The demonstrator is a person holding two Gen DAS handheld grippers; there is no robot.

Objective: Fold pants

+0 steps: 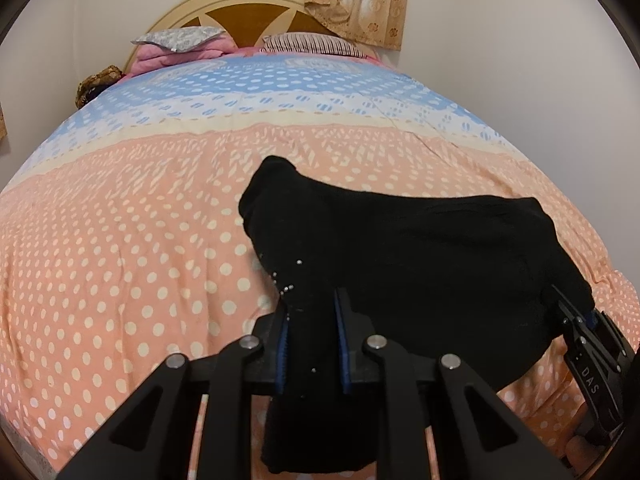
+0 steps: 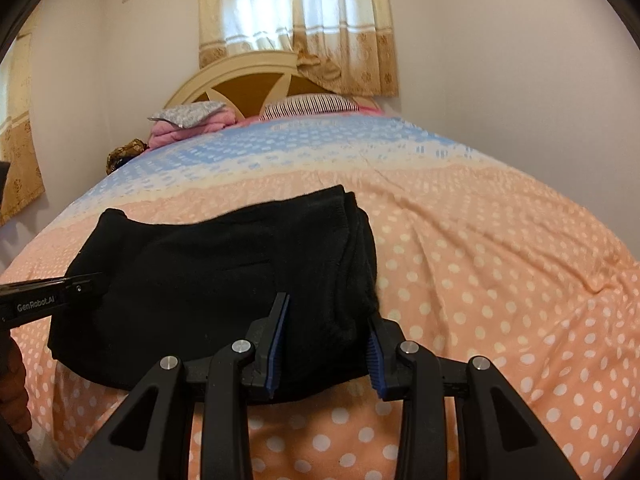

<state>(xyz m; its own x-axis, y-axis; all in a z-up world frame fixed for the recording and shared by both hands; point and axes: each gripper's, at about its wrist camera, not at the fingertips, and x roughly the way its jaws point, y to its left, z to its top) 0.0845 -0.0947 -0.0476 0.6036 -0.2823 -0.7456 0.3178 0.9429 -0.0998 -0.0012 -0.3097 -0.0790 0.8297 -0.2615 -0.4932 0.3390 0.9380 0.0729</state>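
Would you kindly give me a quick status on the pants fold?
Left gripper shut on black pants. Right gripper clamped on them too. Pants bunched on bedspread. Nothing in the way.

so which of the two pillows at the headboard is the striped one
The right-hand pillow, with dark stripes. The left pillow is grey patterned and sits on folded pink bedding.

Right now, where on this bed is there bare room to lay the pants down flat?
Free: the pink dotted bedspread left of the black pants, and the blue band between pants and pillows. Crowded: the headboard end, with pillows and folded pink bedding.
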